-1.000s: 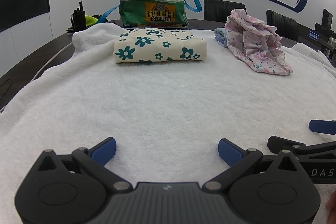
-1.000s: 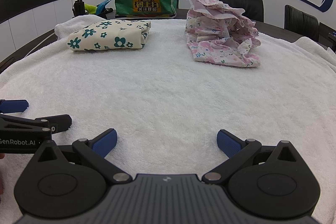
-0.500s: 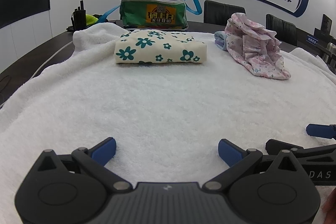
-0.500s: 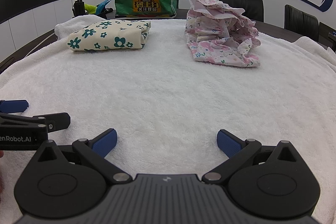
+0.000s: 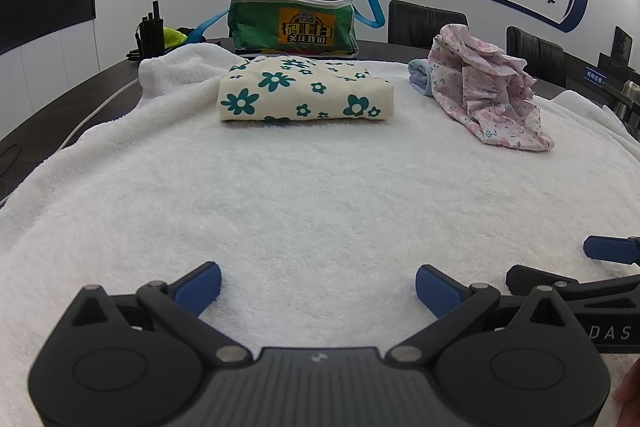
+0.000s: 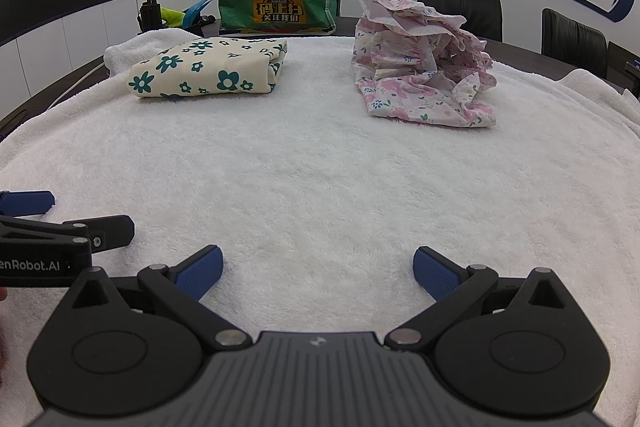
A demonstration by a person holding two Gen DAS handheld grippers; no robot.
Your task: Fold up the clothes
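A folded cream garment with teal flowers [image 5: 306,95] [image 6: 208,71] lies at the far left of the white towel [image 5: 320,195] [image 6: 320,179]. A crumpled pink floral garment [image 5: 484,95] [image 6: 424,75] lies in a heap at the far right. My left gripper [image 5: 318,285] is open and empty, low over the towel's near part. My right gripper [image 6: 318,271] is open and empty beside it, also near the front. Each gripper shows at the edge of the other's view, the right gripper [image 5: 592,267] and the left gripper [image 6: 52,227].
A green bag [image 5: 292,23] [image 6: 276,5] with blue straps stands behind the towel on the dark table [image 5: 52,123]. Black chairs [image 6: 460,7] line the far side. A black radio [image 5: 150,35] stands at the back left. A bluish cloth [image 5: 418,77] peeks from behind the pink heap.
The left gripper's view has tilted slightly, so the clothes sit a little lower in frame. The right gripper has barely moved. Both stay open.
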